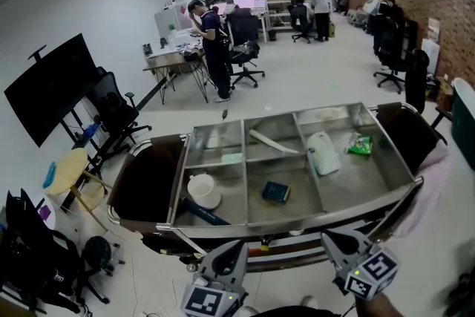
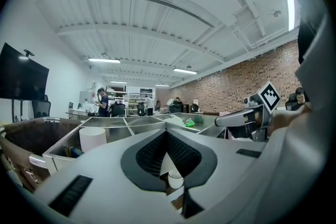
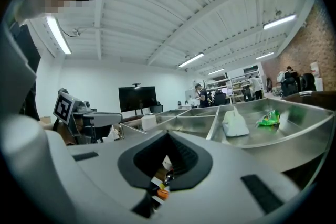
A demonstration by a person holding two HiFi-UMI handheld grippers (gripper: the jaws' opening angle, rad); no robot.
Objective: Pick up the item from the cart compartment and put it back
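Left gripper (image 1: pixel 237 245) and right gripper (image 1: pixel 329 236) are both hovering at the bottom of the head view, just short of the cart (image 1: pixel 367 178) at its near rim. They are pointing roughly level across it, with their tips outside the compartments. Left jaws are showing together in the left gripper view, pads meeting tip to tip and clamping nothing. Right jaws are showing the same in the right gripper view: fully together, gripping nothing. I can't tell which thing is the task's item, and all the candidates are lying in the steel tray, well apart from both grippers. A white cup (image 1: pixel 202 191) is standing upright in the front-left compartment, with a dark blue handle (image 1: pixel 204 214) lying just beside it toward the near rim. A blue box (image 1: pixel 275 192) is lying in the front-middle compartment. A white pouch (image 1: pixel 323 153) is lying in the right compartment near the divider, and a green packet (image 1: pixel 361 145) is lying beside it toward the right wall. A pale strip (image 1: pixel 273 142) is lying slantwise in the back-middle compartment, and a pale green piece (image 1: pixel 231 158) is sitting in the back-left one. Dark bags (image 1: pixel 145 182) are hanging at both ends of the cart. Beyond the cart a person (image 1: pixel 215 48) is standing at a desk, and a black screen (image 1: pixel 48 85) is standing at the left.
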